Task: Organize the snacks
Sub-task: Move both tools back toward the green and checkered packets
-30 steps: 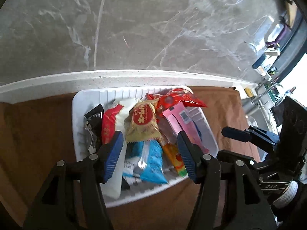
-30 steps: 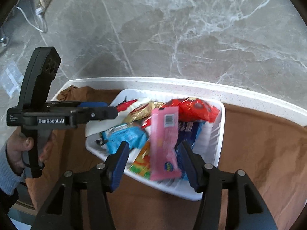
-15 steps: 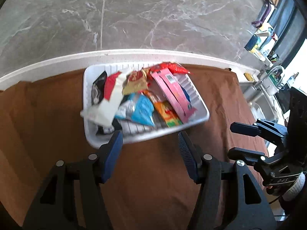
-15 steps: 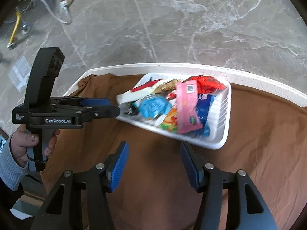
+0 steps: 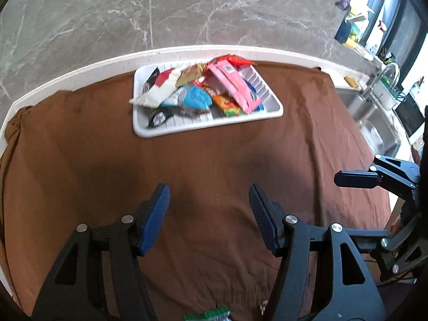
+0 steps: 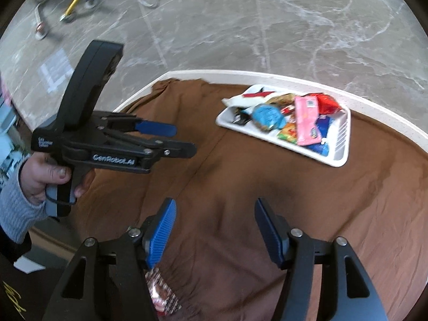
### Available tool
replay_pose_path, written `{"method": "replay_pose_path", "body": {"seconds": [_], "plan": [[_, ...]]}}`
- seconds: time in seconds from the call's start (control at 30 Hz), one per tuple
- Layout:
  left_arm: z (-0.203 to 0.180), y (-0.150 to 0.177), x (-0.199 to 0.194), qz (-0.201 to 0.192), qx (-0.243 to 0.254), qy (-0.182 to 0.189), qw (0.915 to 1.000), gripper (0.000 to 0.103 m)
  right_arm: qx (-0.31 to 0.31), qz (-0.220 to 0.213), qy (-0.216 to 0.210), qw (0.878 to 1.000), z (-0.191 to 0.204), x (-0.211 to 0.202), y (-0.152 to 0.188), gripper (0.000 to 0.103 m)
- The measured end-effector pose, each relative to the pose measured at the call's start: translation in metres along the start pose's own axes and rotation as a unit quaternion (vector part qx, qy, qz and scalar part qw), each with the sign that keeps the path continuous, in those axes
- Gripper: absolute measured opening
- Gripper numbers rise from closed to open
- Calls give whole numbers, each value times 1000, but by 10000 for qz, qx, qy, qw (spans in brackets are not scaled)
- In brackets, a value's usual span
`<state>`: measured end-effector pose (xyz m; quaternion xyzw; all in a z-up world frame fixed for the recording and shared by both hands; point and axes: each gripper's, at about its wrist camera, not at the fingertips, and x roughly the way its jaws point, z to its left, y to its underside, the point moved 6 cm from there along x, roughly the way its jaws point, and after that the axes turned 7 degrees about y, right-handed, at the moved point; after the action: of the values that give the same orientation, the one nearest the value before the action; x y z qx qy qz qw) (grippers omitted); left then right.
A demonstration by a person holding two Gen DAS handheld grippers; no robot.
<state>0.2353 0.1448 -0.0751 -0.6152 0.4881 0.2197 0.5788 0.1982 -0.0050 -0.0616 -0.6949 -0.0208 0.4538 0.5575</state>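
- A hand (image 6: 45, 176) in a grey knitted sleeve (image 6: 13, 208) sits at the far left of the right wrist view, wrapped round the black handle of the left gripper (image 5: 208, 208).
- The left gripper hangs over bare brown cloth (image 5: 80, 174) on the near part of the table. Its jaws are opening, about half spread, and nothing lies between its blue pads.
- A green-and-white packet edge (image 5: 207, 315) peeks out at the very near edge of the cloth, under the left gripper's frame; too little shows to say what it is.
- A white tray (image 5: 203, 129) with a slatted floor rests on the cloth at the far side of the table, close to the pale table rim (image 5: 80, 72), well apart from both grippers.
- The snacks (image 5: 198, 91) are heaped in the tray: a white-and-red packet (image 5: 157, 91) hanging over the left wall, a blue packet (image 5: 192, 97) in the middle, an orange one (image 5: 227, 105) near the front, a long pink packet (image 5: 232, 87) lying across the heap, and a red one (image 5: 232, 60) at the far edge.
- The right gripper (image 6: 214, 232) also hangs over bare cloth on the near right of the table. Its jaws are opening, roughly half spread, with nothing between them.
- A crinkled red-and-silver wrapper (image 6: 163, 294) lies on the cloth just below its left finger, at the near edge.
- A steel sink (image 5: 374, 123) with a tap lies beyond the table's right end.
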Motion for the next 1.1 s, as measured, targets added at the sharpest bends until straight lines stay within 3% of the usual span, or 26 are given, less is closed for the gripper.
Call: {"method": "replay_pose_path", "body": {"seconds": [0.3, 1.1], "plan": [[-10, 55, -14, 165, -84, -186, 9997, 60, -421, 206, -217, 9987, 34, -6, 38, 65], [-21, 166, -8, 839, -608, -123, 9945, 60, -1397, 786, -348, 9865, 73, 15, 104, 65]]}}
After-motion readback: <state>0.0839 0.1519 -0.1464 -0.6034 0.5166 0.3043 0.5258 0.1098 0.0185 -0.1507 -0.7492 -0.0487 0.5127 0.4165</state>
